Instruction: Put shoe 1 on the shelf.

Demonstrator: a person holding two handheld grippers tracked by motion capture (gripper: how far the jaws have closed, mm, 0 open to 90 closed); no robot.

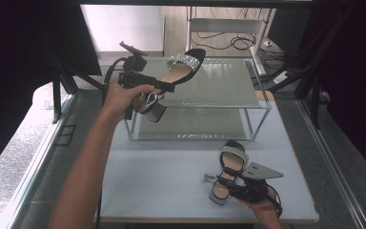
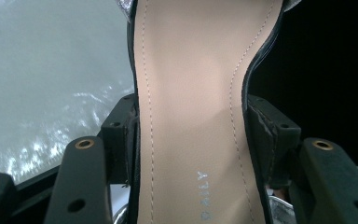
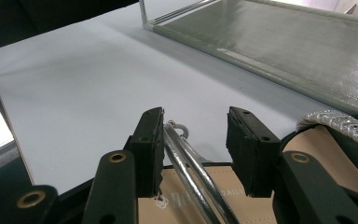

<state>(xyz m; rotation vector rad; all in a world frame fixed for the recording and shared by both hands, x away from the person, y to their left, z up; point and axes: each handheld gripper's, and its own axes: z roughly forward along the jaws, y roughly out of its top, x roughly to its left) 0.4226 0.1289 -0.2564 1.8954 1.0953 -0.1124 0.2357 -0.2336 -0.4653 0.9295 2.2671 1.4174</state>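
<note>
Sandals numbered two: left gripper clamped one sandal above the two-tier rack; right gripper stood part-open, apparently ungripping, over the second sandal on the table.

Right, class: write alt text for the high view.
The left claw holds a black block-heeled sandal with a glittery strap over a two-tier glass-and-metal rack, while the right claw rests at its matching sandal on the grey table.
</note>
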